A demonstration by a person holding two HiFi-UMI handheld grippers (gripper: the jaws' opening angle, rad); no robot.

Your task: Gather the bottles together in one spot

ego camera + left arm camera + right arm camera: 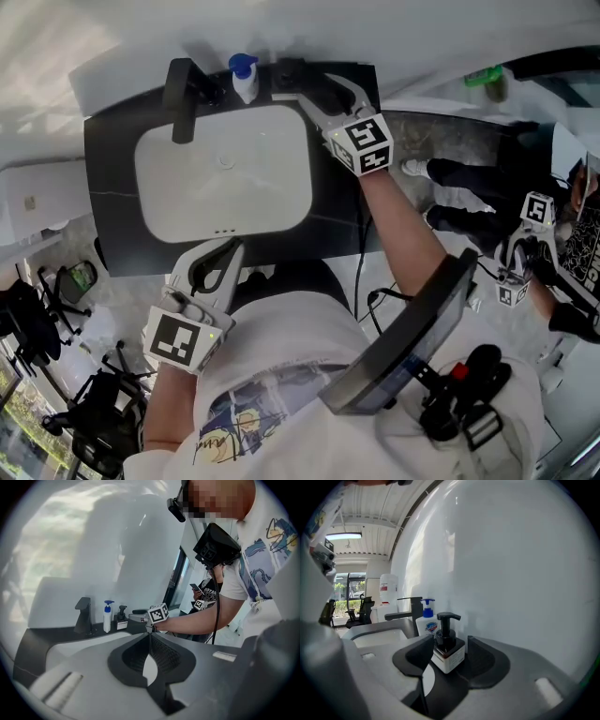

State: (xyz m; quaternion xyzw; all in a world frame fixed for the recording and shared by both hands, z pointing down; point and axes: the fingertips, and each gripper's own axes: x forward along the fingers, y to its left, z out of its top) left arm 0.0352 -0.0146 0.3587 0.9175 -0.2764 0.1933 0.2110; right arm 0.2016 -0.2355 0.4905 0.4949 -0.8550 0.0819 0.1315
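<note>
The dark table [108,178] carries a white sink [225,178], with the faucet [178,98] at its back rim. Across the sink from the faucet, the left tool [150,637] is closed and empty. Right of the faucet, the right tool [448,641] stands open around the black pump bottle [449,653]. The white blue-capped bottle [424,626] stands between the faucet and that black bottle.

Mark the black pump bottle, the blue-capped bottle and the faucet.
black pump bottle [449,661]: right gripper view, on its white lower body.
blue-capped bottle [425,625]: right gripper view, on its label.
faucet [398,616]: right gripper view, on its spout.
</note>
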